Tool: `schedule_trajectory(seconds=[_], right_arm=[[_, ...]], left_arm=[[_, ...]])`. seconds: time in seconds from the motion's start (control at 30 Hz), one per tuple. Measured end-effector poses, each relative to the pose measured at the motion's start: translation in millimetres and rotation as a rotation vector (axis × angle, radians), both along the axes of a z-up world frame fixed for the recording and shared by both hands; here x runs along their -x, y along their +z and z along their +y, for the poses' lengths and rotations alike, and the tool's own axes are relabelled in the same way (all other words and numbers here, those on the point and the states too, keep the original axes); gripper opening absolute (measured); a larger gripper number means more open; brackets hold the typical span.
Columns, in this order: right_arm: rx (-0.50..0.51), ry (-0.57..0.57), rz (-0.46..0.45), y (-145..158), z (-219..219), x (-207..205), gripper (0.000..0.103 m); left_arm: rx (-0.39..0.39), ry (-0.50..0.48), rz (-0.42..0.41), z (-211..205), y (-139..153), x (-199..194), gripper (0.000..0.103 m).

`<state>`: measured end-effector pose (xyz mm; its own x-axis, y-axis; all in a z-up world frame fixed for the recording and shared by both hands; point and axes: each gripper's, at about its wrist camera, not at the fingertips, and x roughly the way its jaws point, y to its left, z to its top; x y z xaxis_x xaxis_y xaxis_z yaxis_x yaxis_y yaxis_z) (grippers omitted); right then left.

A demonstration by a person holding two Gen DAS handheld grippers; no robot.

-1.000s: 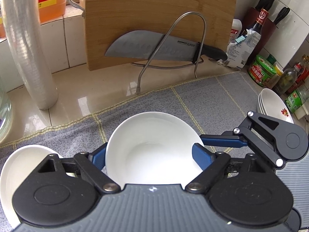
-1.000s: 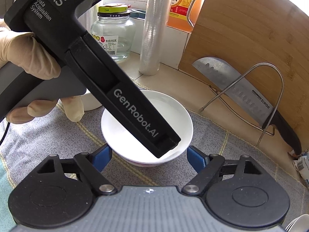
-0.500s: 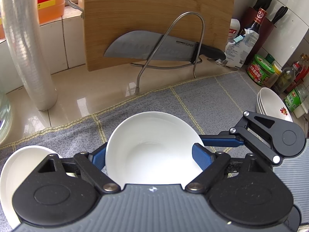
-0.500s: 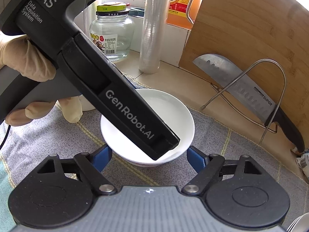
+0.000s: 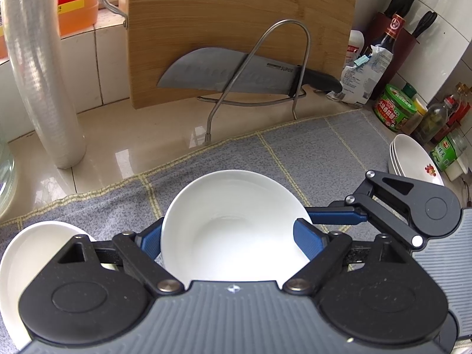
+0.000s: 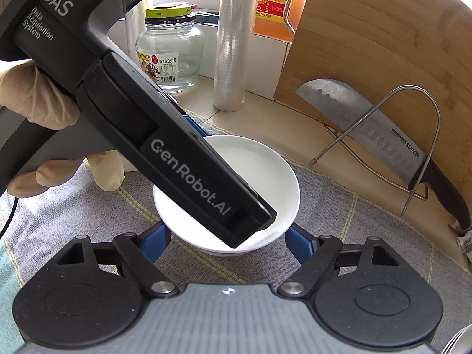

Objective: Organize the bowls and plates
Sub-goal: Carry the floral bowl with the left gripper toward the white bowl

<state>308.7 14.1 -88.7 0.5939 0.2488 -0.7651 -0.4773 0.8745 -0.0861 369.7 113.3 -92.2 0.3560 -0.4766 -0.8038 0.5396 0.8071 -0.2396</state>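
1. A kitchen worktop (image 5: 153, 135) in beige stone carries a grey checked mat (image 5: 309, 147); both cameras look steeply down on it.
2. In the left wrist view, the left gripper (image 5: 228, 236) has its blue fingers (image 5: 306, 237) pressed against both sides of a white bowl (image 5: 233, 224), pinching it across the rim.
3. A second white bowl (image 5: 32, 253) sits at 9 o'clock of the held one, partly hidden behind the gripper body.
4. A stack of white plates (image 5: 413, 159) with a small red motif rests at 2 o'clock, near the mat's far edge, beside jars and bottles.
5. The right gripper (image 5: 339, 216) enters from 3 o'clock, one blue finger close to the held bowl's rim.
6. In the right wrist view, the right gripper (image 6: 227, 240) is spread, its fingers flanking the near side of the bowl (image 6: 265, 171); whether they touch it I cannot tell.
7. The left gripper's black body crosses over that bowl from 10 o'clock, held by a gloved hand (image 6: 35, 97).
8. At 12 o'clock, a wooden cutting board (image 5: 236, 23) leans upright behind a cleaver (image 5: 236, 72) on a wire rack (image 5: 265, 67).
9. A roll of cling film (image 5: 38, 70) stands at 10 o'clock.
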Motion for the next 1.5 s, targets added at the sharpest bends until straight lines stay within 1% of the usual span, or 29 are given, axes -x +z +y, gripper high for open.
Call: schedule_trajectory(seconds=[0.17, 0.33, 0.57, 0.73, 0.97, 1.17, 1.37, 1.5], right_arm=[[-0.004, 0.009, -0.008, 9.6, -2.3, 9.9, 0.087], [-0.011, 0.016, -0.019, 24.5, -10.7, 25.7, 0.087], [-0.014, 0.009, -0.051, 46.8, -27.3, 57.4, 0.087], [-0.009, -0.013, -0.059, 55.1, -43.7, 82.5, 0.087], [0.012, -0.06, -0.061, 58.0, -65.2, 110.8, 0.087], [0.006, -0.116, -0.037, 55.5, -82.2, 129.3, 0.087], [-0.017, -0.152, 0.007, 47.9, -95.3, 135.8, 0.087], [-0.012, -0.163, 0.015, 45.0, -97.4, 140.5, 0.087]], left_arm=[[0.008, -0.005, -0.017, -1.6, 11.1, 10.4, 0.089], [0.01, -0.011, -0.047, -9.5, 30.0, 29.1, 0.089], [0.028, -0.024, -0.077, -28.5, 57.3, 59.3, 0.089], [0.036, -0.058, -0.091, -48.6, 65.8, 82.1, 0.089], [0.051, -0.115, -0.076, -73.4, 66.8, 102.8, 0.089], [0.05, -0.157, -0.061, -92.6, 60.1, 113.0, 0.089], [0.057, -0.172, -0.016, -104.4, 48.1, 116.3, 0.088], [0.057, -0.177, -0.008, -108.4, 44.8, 119.1, 0.088]])
